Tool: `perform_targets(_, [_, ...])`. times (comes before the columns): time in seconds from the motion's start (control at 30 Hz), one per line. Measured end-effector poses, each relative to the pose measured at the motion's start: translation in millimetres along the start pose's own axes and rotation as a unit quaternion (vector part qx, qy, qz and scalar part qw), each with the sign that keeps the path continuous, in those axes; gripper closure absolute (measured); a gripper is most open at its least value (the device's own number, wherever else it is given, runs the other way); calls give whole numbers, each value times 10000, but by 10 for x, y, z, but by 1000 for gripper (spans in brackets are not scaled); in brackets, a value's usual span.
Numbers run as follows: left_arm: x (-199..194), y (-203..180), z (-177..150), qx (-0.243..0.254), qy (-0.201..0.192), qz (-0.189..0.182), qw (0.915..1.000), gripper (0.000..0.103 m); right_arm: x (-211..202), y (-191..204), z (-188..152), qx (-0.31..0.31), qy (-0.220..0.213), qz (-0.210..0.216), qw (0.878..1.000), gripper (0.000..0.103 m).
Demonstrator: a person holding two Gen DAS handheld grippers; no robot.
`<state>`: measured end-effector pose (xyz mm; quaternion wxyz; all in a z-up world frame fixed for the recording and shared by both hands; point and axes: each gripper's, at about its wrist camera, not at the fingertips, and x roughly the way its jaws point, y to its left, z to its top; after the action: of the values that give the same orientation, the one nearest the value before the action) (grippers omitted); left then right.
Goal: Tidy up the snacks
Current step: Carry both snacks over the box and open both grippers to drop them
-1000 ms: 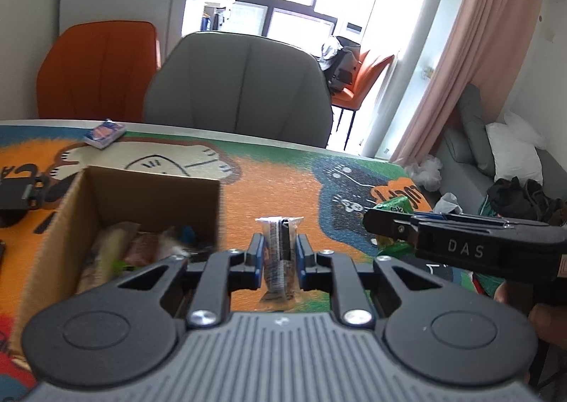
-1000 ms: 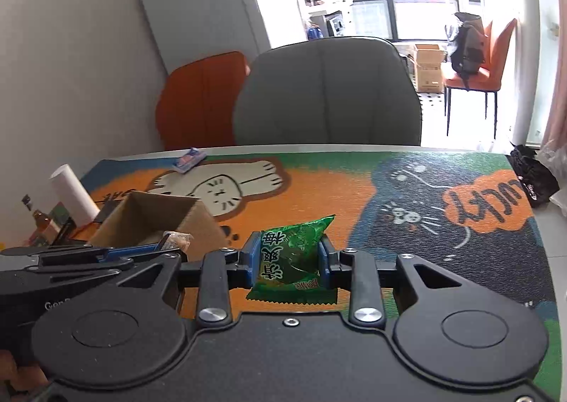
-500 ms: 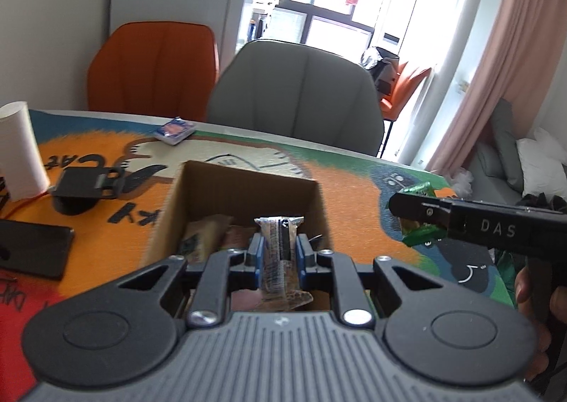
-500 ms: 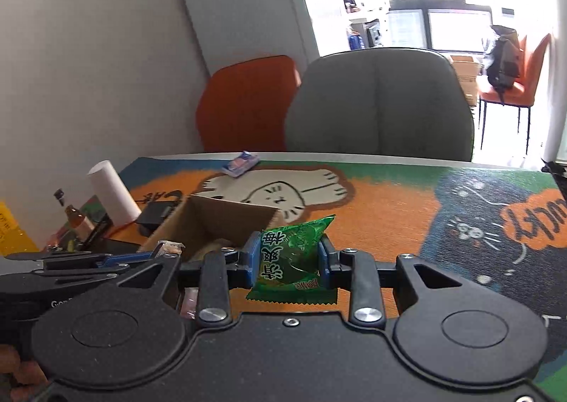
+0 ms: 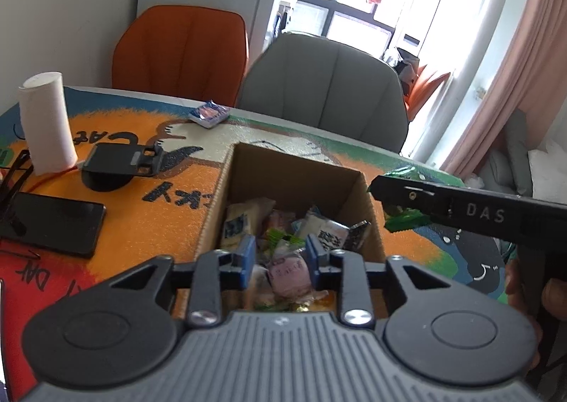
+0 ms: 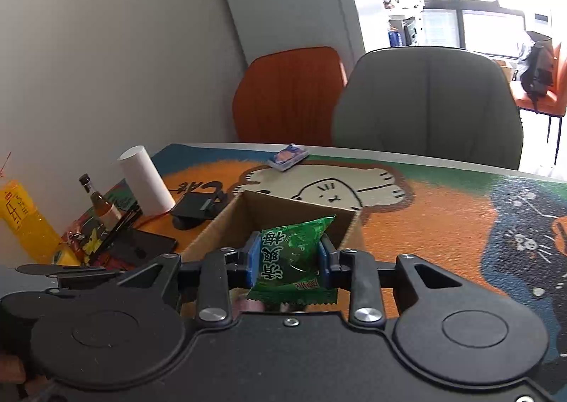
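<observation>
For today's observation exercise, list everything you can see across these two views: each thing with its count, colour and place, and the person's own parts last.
Open brown cardboard box: one, on the mat, mid-table, holding mixed wrapped snacks.
Green plastic snack packet: one, clamped in the right gripper by the box.
Small blue snack pack: one, far table edge.
White paper roll: one, upright, left side.
Black phone stand: one, beside the roll.
Black phone: one, flat, near left.
Amber glass bottle: one, left edge.
Yellow bottle: one, far left.
Cartoon cat table mat: one, orange, green, blue.
Chairs: orange chair, grey chair, behind the table.
Left gripper: black, blue pads, jaws just opened, over the box.
Right gripper: black, shut.
Hand: holding the right gripper.
</observation>
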<state>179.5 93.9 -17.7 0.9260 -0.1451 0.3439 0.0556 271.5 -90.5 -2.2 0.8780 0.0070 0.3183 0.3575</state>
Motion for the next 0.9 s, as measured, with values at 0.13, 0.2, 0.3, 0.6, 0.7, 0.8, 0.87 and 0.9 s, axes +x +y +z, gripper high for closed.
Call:
perform_targets(0.13, [-28, 112, 28, -128, -58, 62, 9999, 67, 87, 52, 42, -9, 4, 72, 10000, 72])
perform_targets(0.2, [-36, 160, 37, -184, -68, 85, 9998, 64, 134, 73, 69, -3, 9, 116, 9999, 72])
perform_targets(0.3, [-48, 196, 41, -196, -86, 107, 9997, 57, 194, 98, 113, 74, -41, 229, 9997, 70])
perform_targets(0.6, [-22, 216, 39, -140, -86, 178, 9997, 26, 153, 57, 108, 146, -23, 59, 9999, 35])
perform_targets(0.7, [-9, 180, 37, -107, -57, 160, 9998, 21, 65, 17, 56, 105, 61, -58, 9999, 28])
perform_targets(0.8, [-8, 123, 30, -53, -50, 177, 9998, 18, -37, -37, 2, 102, 81, -137, 9998, 24])
perform_targets(0.87, [-15, 83, 23, -54, -34, 169, 9998, 17, -111, -86, -34, 132, 82, -210, 9997, 21])
perform_targets(0.9, [-21, 61, 16, -47, -31, 163, 9999, 16, -156, -115, -52, 158, 75, -233, 9996, 19])
